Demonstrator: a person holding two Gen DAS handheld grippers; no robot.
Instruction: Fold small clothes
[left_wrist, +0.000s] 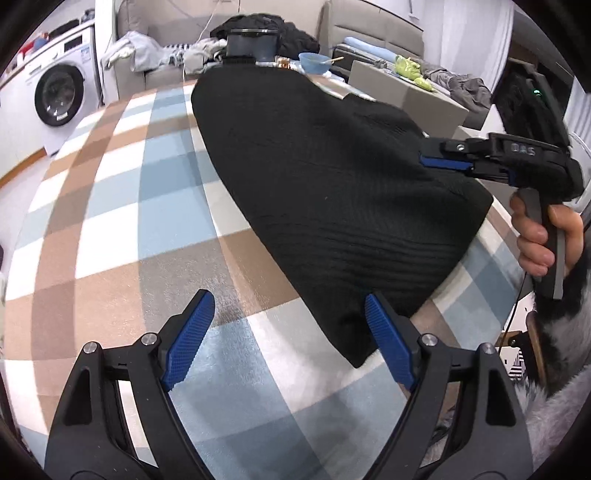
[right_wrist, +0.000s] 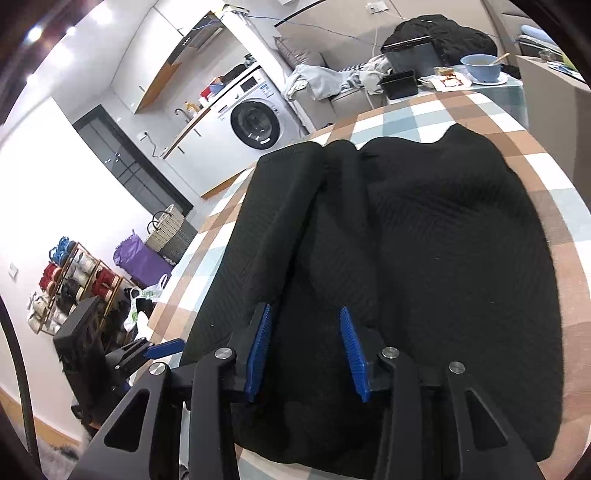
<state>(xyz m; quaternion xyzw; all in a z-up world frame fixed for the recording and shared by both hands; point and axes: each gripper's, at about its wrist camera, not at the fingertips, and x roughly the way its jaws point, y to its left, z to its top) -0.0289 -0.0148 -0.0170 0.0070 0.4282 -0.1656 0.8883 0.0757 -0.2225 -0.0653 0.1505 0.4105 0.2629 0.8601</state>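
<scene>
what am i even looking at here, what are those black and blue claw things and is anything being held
No robot here: a person holds a hand-held grasping tool in each hand, each with two blue-padded fingers and a wide-angle camera looking along them. That gives two pictures: one from the left tool and one from the right tool.

On a checked tablecloth lies a black knit garment, to be folded. In the left view you can see the person's hand gripping the right tool's handle.

Nothing is held. The left tool's fingers stand wide apart above the garment's near corner. The right tool is partly open over the garment, its pads not pinching the cloth.
</scene>
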